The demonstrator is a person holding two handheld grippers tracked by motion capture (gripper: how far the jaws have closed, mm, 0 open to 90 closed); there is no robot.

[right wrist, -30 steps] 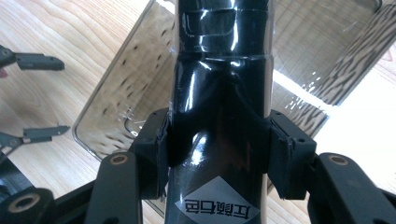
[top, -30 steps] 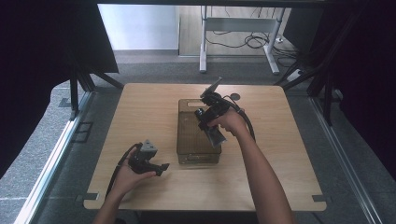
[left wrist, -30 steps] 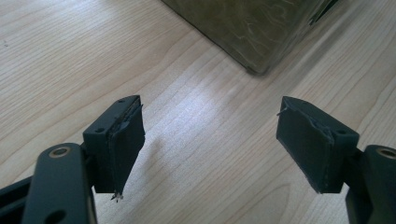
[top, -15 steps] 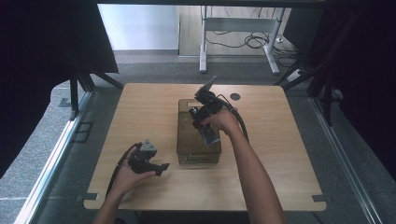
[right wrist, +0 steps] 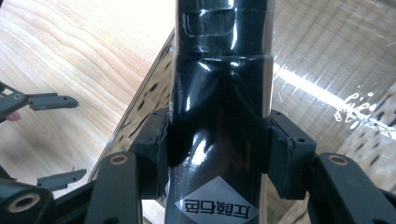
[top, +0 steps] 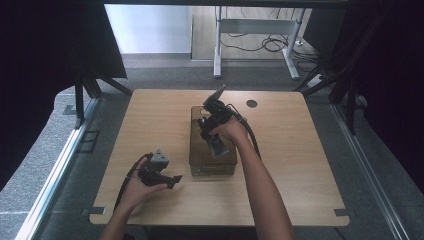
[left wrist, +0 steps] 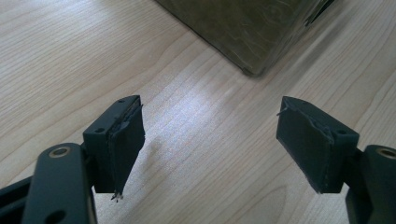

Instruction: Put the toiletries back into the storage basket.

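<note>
High view, right gripper point(top: 218, 146): held over the brown see-through box point(top: 197, 165), with a dark bottle-like object point(top: 218, 146) in its grip pointing down into the box.
High view, box: sits mid-tabletop point(top: 305, 170), long side running away from the person.
High view, left gripper point(top: 167, 179): low in the left hand point(top: 137, 187), near the box's front left corner, aimed toward it.
Left gripper view, fingers point(left wrist: 123, 140): spread wide, nothing between them; bare wood below and a corner of the box point(left wrist: 252, 32) ahead.
Right gripper view, fingers point(right wrist: 156, 149): clamped on both sides of the glossy black bottle point(right wrist: 217, 93), which bears a white diamond label with dark characters.
Right gripper view, surroundings: box wall point(right wrist: 336, 60) behind the bottle; the left gripper's point(right wrist: 53, 140) open fingers show at the left edge.
</note>
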